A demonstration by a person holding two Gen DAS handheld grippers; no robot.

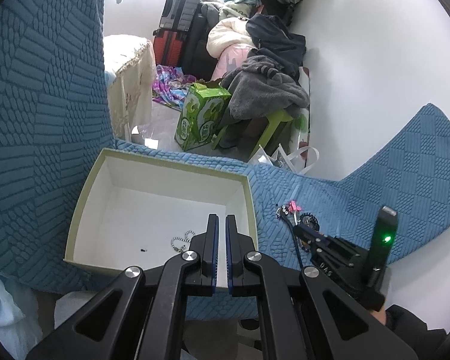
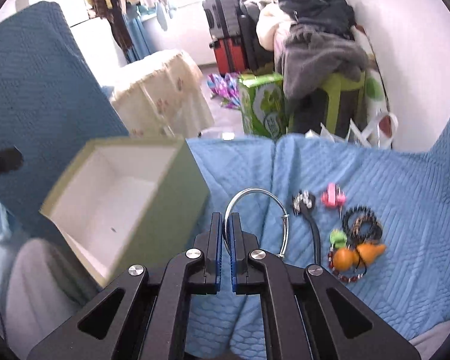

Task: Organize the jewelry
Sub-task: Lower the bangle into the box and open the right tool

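Note:
A pale green box (image 1: 84, 186) with a white inside sits on the blue quilted cover; a silver ball chain (image 1: 183, 241) lies on its floor. My left gripper (image 1: 222, 220) hangs shut and empty over the box's near side. My right gripper (image 2: 227, 219) is shut on a silver bangle (image 2: 255, 193), lifted above the cover beside the box (image 2: 171, 210). To its right lie a pink clip (image 2: 333, 198), a black and silver piece (image 2: 303, 202), dark bead bracelets (image 2: 361, 223) and orange gourd charms (image 2: 357, 255). The left wrist view shows the right gripper (image 1: 297, 228) over those pieces.
The blue cover (image 2: 390, 180) ends at a front edge with floor beyond. A green carton (image 1: 201, 117), a green stool (image 1: 273, 126) piled with clothes, suitcases (image 1: 177, 24) and a cloth-draped table (image 2: 165, 96) stand there. A blue covered backrest (image 1: 39, 105) rises at the left.

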